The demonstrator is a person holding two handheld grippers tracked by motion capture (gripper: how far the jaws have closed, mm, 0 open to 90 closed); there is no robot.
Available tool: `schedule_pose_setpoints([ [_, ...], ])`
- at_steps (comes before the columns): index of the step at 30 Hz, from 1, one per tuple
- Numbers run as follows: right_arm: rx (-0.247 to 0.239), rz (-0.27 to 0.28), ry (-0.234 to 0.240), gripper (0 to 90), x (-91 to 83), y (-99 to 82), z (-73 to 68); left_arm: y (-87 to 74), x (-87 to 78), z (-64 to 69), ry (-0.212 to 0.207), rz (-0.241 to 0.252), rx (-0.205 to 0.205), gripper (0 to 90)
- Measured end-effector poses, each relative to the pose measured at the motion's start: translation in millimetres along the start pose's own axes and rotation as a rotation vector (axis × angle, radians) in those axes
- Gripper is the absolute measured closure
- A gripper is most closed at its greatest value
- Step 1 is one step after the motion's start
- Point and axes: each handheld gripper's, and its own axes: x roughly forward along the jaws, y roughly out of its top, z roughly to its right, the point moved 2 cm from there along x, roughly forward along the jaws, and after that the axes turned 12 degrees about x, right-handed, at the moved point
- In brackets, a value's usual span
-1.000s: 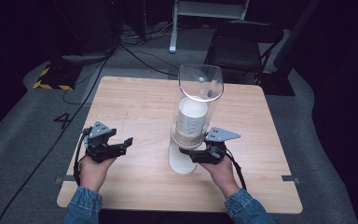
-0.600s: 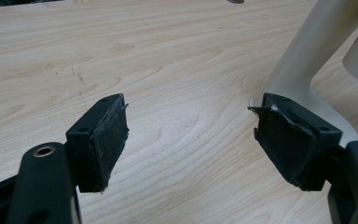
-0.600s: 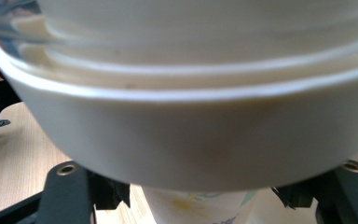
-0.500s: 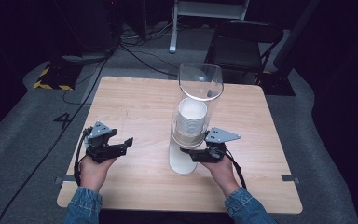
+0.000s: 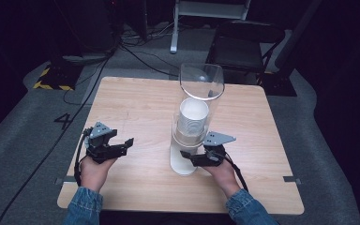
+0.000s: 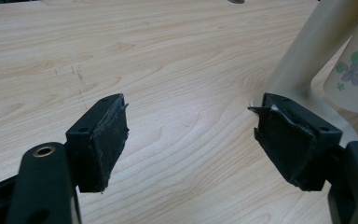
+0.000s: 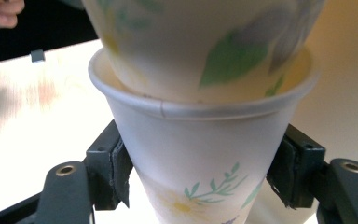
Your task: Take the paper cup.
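Note:
A cup dispenser (image 5: 183, 161) with a cream post and a clear tube (image 5: 200, 86) stands at the table's middle and holds a stack of white paper cups (image 5: 193, 117). My right gripper (image 5: 187, 157) reaches in under the tube from the right. In the right gripper view its pads press both sides of the lowest flowered cup (image 7: 200, 140), which is nested under another cup (image 7: 205, 42). My left gripper (image 5: 125, 145) rests low over the table to the left, jaws wide apart with bare wood between them (image 6: 189, 135). The post (image 6: 307, 51) and a flowered cup (image 6: 352, 74) show beyond its right jaw.
The wooden table (image 5: 136, 108) has bare surface to the left of and behind the dispenser. Off the table's far edge are a dark chair (image 5: 243, 47), floor cables (image 5: 136, 51) and a yellow-black striped mat (image 5: 51, 79).

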Motion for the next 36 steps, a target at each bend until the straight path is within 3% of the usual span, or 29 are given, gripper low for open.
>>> schedule_pose_setpoints([
  [22,0.010,-0.085,-0.012,32.3,-0.3,-19.1,1.8,4.7,14.0,0.8,-0.033,-0.013,-0.002,24.8],
  [31,0.016,-0.097,-0.019,32.3,-6.2,-22.2,2.8,6.8,19.3,0.2,-0.040,-0.015,0.006,24.8],
  [36,0.032,-0.096,-0.053,32.3,-17.9,-23.9,12.0,9.0,21.8,0.0,-0.042,-0.009,0.002,24.8],
])
